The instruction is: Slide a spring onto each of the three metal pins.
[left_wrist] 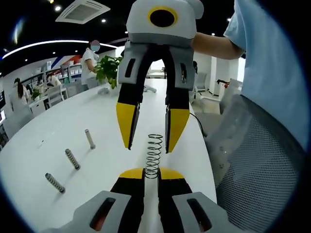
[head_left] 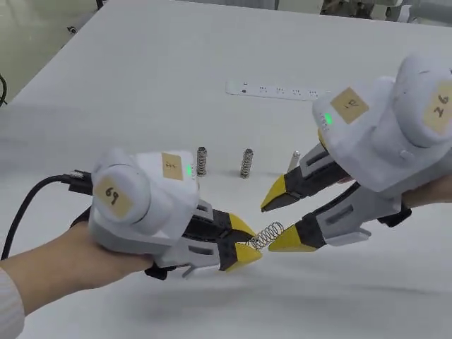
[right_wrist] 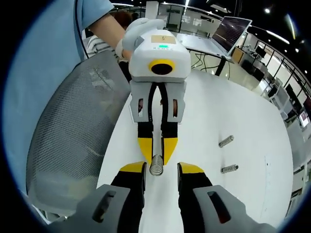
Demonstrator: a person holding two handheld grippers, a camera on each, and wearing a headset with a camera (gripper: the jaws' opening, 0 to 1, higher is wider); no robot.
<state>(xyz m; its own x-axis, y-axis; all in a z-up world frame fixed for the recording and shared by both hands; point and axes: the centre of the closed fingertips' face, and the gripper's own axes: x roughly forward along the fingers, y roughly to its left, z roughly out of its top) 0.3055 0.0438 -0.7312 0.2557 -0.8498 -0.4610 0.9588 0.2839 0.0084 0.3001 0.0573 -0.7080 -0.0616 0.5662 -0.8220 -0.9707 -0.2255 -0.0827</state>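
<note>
Above the counter (head_left: 141, 85), the left gripper (head_left: 244, 248) clenches its jaws on one end of the spring (head_left: 266, 235) while the right gripper (head_left: 281, 217) stands released around the free end (third pin (head_left: 294, 161) bare), so a mistimed handover may drop it.

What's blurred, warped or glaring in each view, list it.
Head view: soft even light, faint shadow under the left gripper. Left gripper view: fisheye bows the table, ceiling lights blow out. Right gripper view: same bowing, spring sharp.
</note>
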